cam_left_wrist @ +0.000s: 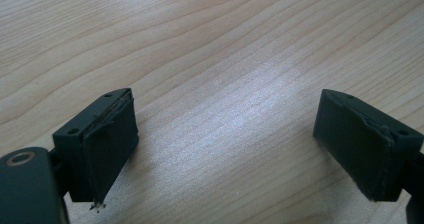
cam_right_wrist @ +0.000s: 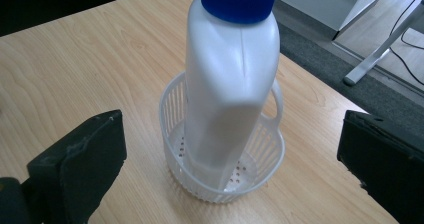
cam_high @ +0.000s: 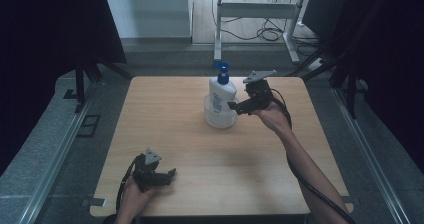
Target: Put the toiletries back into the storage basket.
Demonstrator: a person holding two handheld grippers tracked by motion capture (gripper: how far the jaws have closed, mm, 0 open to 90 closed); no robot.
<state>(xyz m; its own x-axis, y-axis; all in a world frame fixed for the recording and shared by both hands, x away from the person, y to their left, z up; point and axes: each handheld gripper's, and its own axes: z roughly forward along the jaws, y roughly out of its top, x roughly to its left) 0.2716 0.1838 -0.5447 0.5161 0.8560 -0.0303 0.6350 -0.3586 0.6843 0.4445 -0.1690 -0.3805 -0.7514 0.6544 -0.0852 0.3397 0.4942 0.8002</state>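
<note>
A white pump bottle (cam_high: 221,95) with a blue top stands upright inside a small white plastic basket (cam_high: 212,119) near the back middle of the wooden table (cam_high: 165,129). My right gripper (cam_high: 234,105) hovers just right of the bottle, open, its jaws wide apart. In the right gripper view the bottle (cam_right_wrist: 230,79) rises between the jaws, standing in the slotted basket (cam_right_wrist: 172,109), untouched. My left gripper (cam_high: 171,175) rests low near the table's front left, open with nothing between its jaws. In the left gripper view my left gripper (cam_left_wrist: 225,149) spreads over bare wood.
The table's front edge lies close to my left hand. Dark curtains flank both sides. Beyond the far edge are a grey floor, a white desk frame (cam_high: 260,14) and loose cables (cam_high: 267,33).
</note>
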